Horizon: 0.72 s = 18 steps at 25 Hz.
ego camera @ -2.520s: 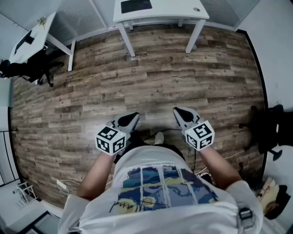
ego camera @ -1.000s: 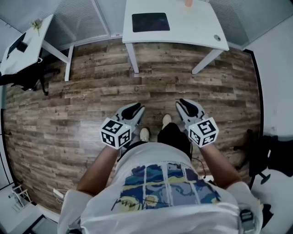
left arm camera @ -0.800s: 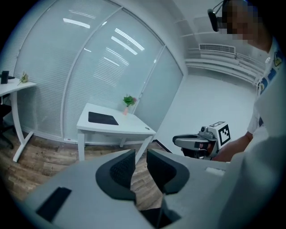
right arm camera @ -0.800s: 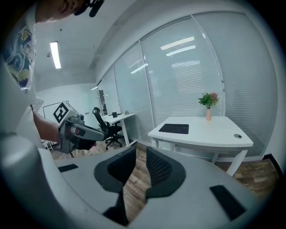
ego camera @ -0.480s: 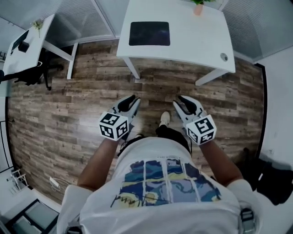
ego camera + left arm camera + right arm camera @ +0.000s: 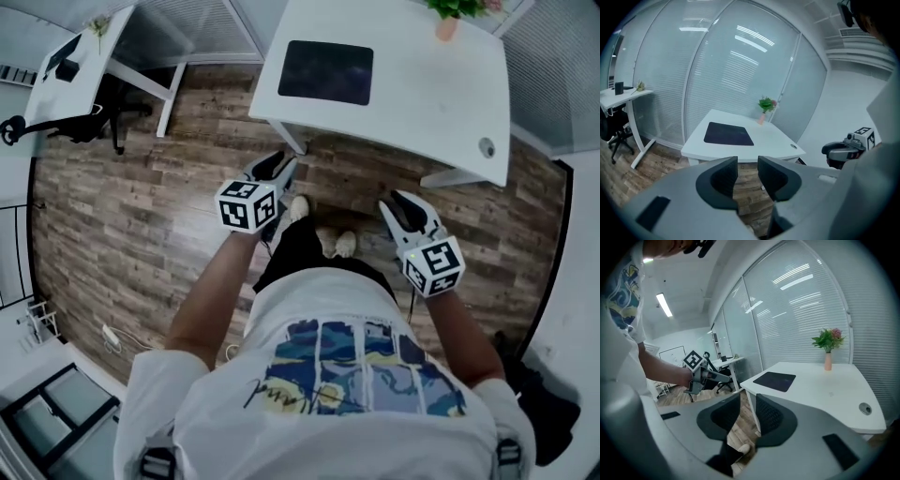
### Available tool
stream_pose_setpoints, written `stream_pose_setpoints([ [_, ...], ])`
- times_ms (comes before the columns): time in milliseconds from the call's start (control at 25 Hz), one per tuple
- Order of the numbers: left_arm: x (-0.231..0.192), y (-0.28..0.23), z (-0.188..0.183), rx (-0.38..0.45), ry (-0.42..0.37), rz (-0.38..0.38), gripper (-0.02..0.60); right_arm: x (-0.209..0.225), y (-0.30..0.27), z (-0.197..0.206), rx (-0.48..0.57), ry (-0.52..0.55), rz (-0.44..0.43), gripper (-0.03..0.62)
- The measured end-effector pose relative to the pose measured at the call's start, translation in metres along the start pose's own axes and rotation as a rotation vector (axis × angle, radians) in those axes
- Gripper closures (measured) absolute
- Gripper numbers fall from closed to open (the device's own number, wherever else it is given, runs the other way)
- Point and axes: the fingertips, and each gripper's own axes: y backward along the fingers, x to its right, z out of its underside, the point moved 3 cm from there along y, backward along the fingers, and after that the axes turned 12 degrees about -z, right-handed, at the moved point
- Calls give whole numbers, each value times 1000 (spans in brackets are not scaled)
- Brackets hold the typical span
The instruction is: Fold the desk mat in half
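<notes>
Desk mat: dark flat rectangle on white desk | pot: plant | left gripper: jaws opening, empty | right gripper: jaws apart, empty

- From the head we look steeply down onto a white rectangular desk.
- Both gripper cameras face it from low down, sharing its dark rectangular mat.

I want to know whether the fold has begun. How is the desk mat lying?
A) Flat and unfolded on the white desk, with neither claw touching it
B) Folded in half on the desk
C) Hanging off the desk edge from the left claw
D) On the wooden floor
A: the desk mat lies flat and unfolded on the white desk. The left claw, its jaws opening, and the right claw are short of it, with nothing between their jaws.
</notes>
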Motion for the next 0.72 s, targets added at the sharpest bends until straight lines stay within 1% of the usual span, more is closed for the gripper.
stream_pose_setpoints([
  [120,-19,-35,-16,-1,16,-28,462,23,-5,-3,-14,-6,18,490],
  [240,-39,-68,-31,-10,51,-49,460,49,-8,-11,-21,-16,58,490],
  [360,-59,-100,-43,-31,75,-70,452,70,-14,-20,-27,-37,99,491],
  [520,-92,-140,-56,-65,105,-102,443,90,-33,-37,-46,-54,122,493],
  [720,-121,-181,-57,-100,126,-159,442,109,-48,-43,-57,-82,151,493],
])
